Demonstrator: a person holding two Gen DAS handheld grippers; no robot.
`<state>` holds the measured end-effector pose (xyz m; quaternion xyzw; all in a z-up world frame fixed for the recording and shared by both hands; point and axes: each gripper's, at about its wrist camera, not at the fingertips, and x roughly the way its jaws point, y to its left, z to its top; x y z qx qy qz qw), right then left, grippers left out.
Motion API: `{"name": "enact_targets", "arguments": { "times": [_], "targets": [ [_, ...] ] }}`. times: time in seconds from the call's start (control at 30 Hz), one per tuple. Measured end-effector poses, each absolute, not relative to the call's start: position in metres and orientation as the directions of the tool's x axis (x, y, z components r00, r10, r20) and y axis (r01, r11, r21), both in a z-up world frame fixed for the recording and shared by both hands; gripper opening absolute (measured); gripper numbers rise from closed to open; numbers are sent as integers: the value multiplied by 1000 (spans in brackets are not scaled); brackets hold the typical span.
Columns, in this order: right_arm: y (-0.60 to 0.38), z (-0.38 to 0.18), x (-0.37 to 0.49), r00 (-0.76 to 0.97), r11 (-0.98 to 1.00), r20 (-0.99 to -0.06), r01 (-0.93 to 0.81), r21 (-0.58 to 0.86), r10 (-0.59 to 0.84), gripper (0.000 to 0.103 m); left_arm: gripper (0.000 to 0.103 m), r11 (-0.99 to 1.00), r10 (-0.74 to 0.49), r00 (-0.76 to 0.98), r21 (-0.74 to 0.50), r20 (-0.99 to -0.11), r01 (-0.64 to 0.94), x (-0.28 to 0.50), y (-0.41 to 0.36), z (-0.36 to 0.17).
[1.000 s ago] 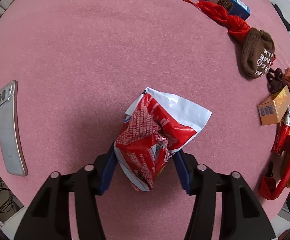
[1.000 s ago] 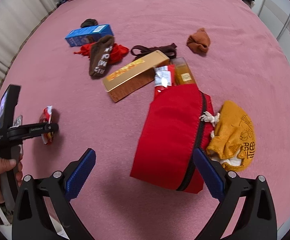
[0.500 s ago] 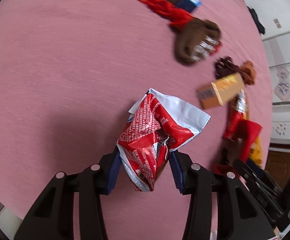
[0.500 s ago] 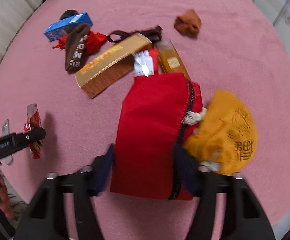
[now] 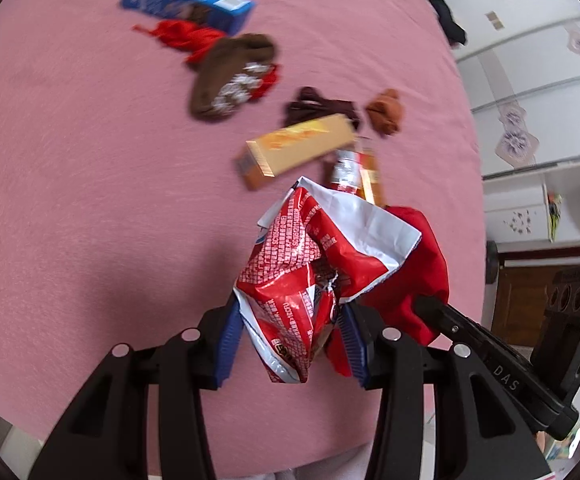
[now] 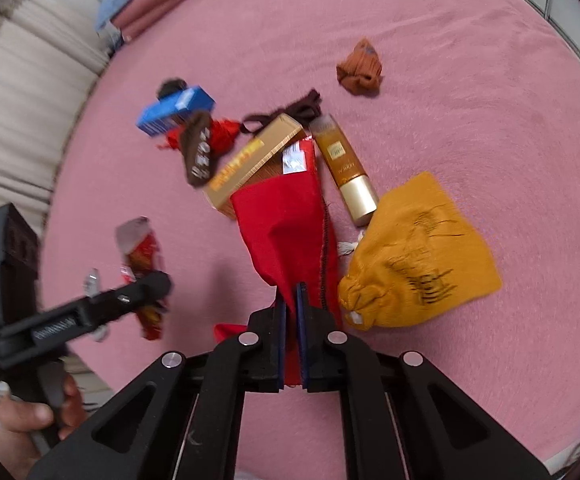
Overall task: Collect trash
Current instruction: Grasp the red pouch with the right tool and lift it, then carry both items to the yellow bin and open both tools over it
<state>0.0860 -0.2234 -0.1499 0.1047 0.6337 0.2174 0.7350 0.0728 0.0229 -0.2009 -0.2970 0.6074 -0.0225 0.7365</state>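
My left gripper is shut on a crumpled red and white snack wrapper and holds it above the pink bed, close to the red fabric bag. The wrapper also shows in the right wrist view, held by the left gripper. My right gripper is shut on the near edge of the red bag and lifts it. A red wrapper lies by the bag's far end.
On the pink cover lie a gold box, a gold bottle, a mustard pouch, a blue box, a brown sock, red cloth, a dark strap and an orange sock.
My left gripper has carried the wrapper right, up to the red bag. My right gripper has closed on the bag's edge and raised it.
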Motion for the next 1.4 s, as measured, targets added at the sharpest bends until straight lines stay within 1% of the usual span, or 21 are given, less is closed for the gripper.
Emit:
{"name": "enact_targets", "arguments": {
  "times": [0.2, 0.33, 0.67, 1.03, 1.4],
  "targets": [
    [-259, -116, 76, 148, 859, -849, -168, 484, 507, 5, 45, 845, -402, 280, -472, -871, -253, 60, -16, -160],
    [-294, -97, 69, 190, 861, -841, -158, 483, 506, 5, 45, 854, -417, 283, -479, -864, -203, 56, -53, -141],
    [-418, -68, 70, 304, 882, -833, -63, 467, 463, 5, 45, 872, -469, 239, -489, -850, -32, 76, -196, -110],
    [-586, -79, 77, 356, 887, -845, 81, 454, 400, 5, 45, 865, -501, 152, -494, -852, 83, 118, -367, -115],
    [-743, -101, 94, 388, 868, -867, 251, 428, 314, 5, 45, 849, -500, 43, -480, -865, 221, 156, -537, -145]
  ]
}}
